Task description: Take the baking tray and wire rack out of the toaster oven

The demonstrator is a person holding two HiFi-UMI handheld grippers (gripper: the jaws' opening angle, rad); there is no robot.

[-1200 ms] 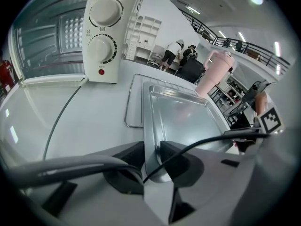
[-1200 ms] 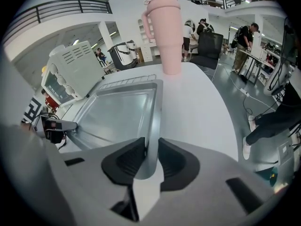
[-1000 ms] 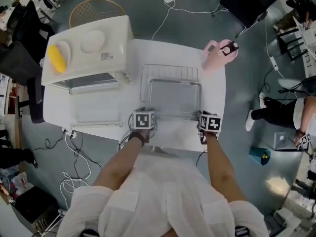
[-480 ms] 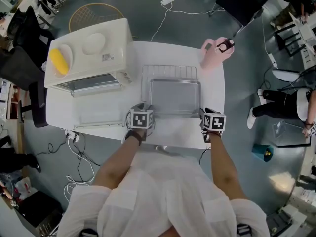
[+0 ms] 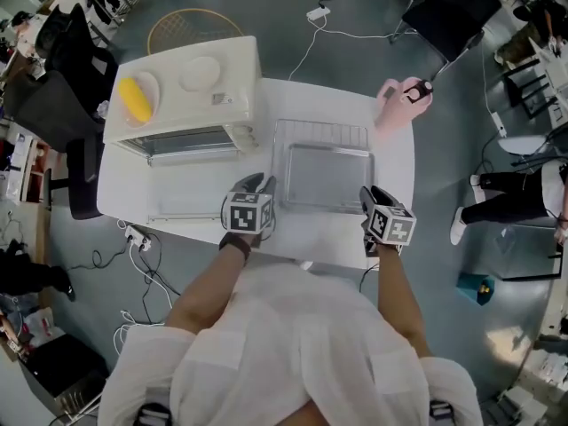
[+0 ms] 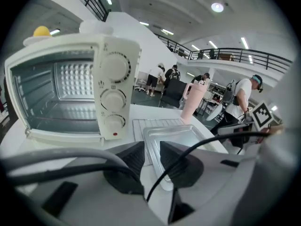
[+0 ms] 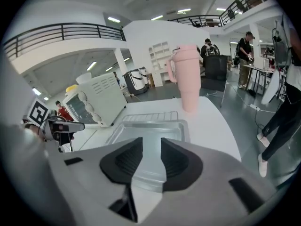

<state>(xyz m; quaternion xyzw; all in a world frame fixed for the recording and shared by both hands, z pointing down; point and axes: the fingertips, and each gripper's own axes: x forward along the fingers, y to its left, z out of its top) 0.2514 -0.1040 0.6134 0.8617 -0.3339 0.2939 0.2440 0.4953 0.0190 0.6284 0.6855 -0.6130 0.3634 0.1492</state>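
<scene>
Baking tray (image 5: 327, 177) on wire rack (image 5: 319, 132), both on the desk (image 5: 177, 193) beside the open toaster oven (image 5: 191, 96), our left hand-held gripper (image 5: 260, 183) and right hand-held gripper (image 5: 370, 195) by its near corners, jaws spread though just closing a little, nothing between them.

I can read no words or numbers anywhere. The small label (image 5: 217, 98) on top of the toaster oven (image 5: 182, 105) is too tiny to make out. The cubes (image 5: 248, 213) on my left gripper (image 5: 258, 183) and right gripper (image 5: 367, 193) bear only black-and-white square patterns.
</scene>
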